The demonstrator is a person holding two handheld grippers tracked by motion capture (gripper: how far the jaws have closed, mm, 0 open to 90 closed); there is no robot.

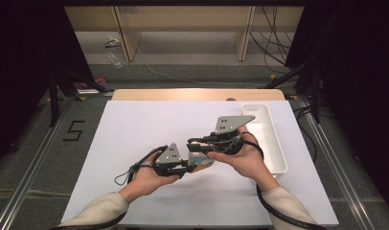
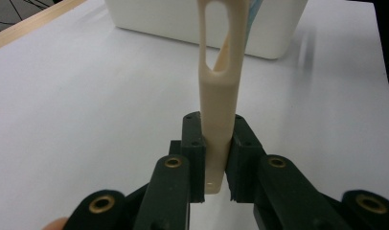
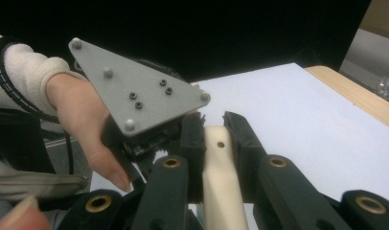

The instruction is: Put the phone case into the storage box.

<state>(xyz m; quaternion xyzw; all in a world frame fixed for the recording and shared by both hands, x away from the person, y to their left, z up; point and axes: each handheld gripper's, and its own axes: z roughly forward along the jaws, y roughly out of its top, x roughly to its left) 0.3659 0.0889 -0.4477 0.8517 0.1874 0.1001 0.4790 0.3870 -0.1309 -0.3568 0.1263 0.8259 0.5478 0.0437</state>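
A cream plastic tool point(image 2: 220, 96) with a long slot in its handle stands between the jaws of my left gripper point(image 2: 216, 132), whose pads press on its lower end. In the right gripper view the same cream handle point(image 3: 220, 182) lies between the jaws of my right gripper point(image 3: 214, 127), which grip it near the small hole at its end. From above, the left gripper point(image 1: 192, 164) and right gripper point(image 1: 193, 143) meet nose to nose over the table's middle, with the tool point(image 1: 203, 161) between them. The left gripper's grey plate point(image 3: 140, 98) sits just beyond the right jaws.
A white rectangular bin point(image 1: 274, 143) stands along the right side of the white table sheet point(image 1: 149, 129); it also rises behind the tool as the bin point(image 2: 173, 19). A wooden edge point(image 1: 197, 94) borders the far side. Both forearms come in from the bottom.
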